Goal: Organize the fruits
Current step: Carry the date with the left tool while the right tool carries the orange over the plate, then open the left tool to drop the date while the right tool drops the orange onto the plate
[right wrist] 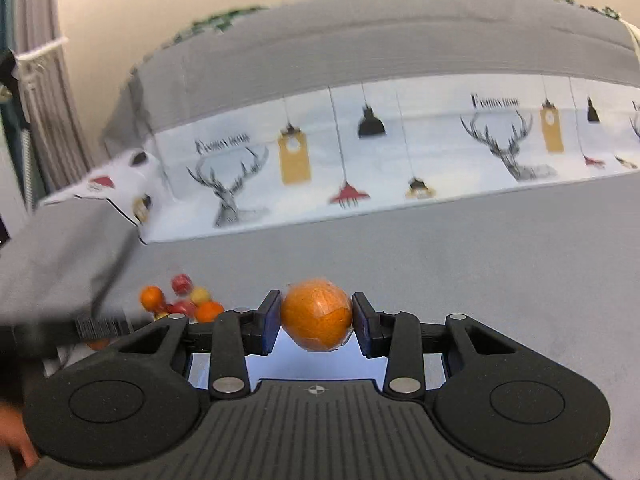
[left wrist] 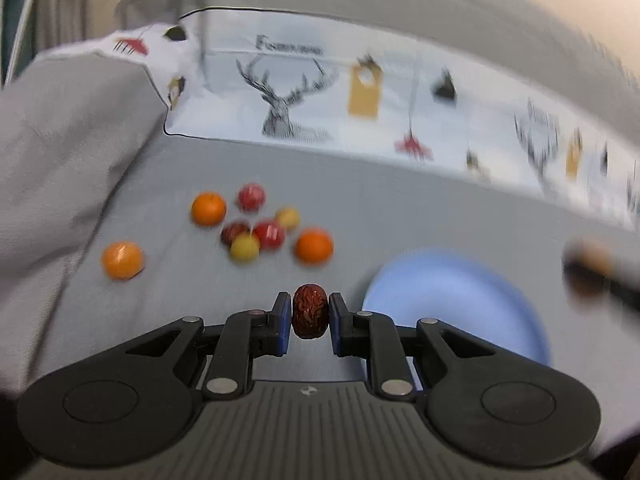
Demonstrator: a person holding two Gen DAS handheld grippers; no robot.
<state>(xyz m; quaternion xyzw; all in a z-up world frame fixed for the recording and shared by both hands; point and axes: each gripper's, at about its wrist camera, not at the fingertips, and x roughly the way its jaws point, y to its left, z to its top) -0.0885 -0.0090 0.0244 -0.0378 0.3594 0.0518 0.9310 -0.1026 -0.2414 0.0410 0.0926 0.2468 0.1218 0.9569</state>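
Holding date (left wrist: pixel 310 311) in left jaws | right jaws clamp orange (right wrist: pixel 316 314) above plate (left wrist: pixel 460 292), likely sorting | pile (left wrist: pixel 256 226) remains

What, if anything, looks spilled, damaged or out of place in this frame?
Nothing stands out. The left gripper holds a wrinkled red date, the right gripper an orange. The loose fruits sit clustered on the grey cloth beside the blue plate; nothing looks spilled or broken.

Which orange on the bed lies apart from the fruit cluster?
The leftmost orange: it sits alone on the grey sheet, while the other two touch the cluster.
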